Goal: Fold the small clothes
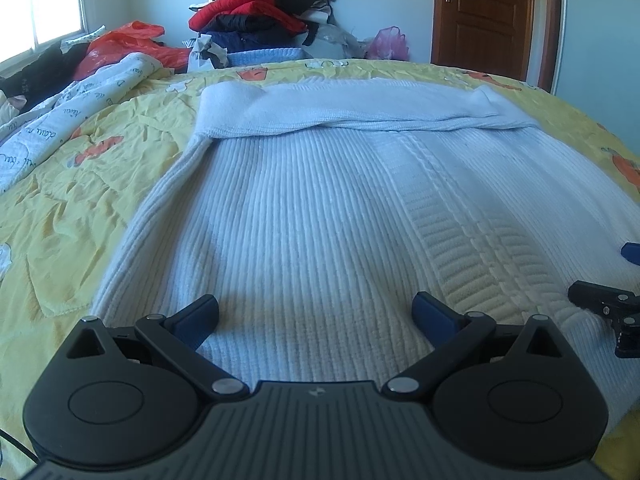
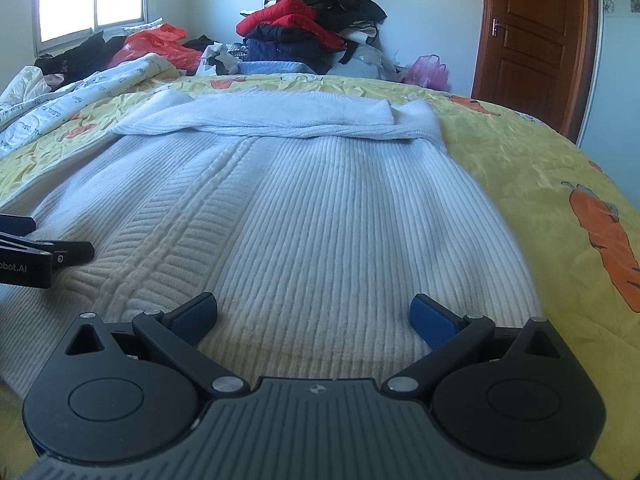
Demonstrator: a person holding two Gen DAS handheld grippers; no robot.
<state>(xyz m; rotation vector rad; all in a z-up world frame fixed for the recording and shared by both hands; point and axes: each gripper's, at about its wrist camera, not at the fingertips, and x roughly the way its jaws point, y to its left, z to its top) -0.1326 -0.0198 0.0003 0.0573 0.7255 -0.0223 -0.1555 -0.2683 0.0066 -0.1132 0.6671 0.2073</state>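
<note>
White ribbed knit sweater, ahead of both claws. Left gripper wide, empty; its body reads "obot.AI". Right gripper wide, empty.

The white sweater loses its near hem beneath the left gripper housing. Beyond the sweater, the heap of clothes is cut by the top edge. The door likewise runs off the top.
</note>
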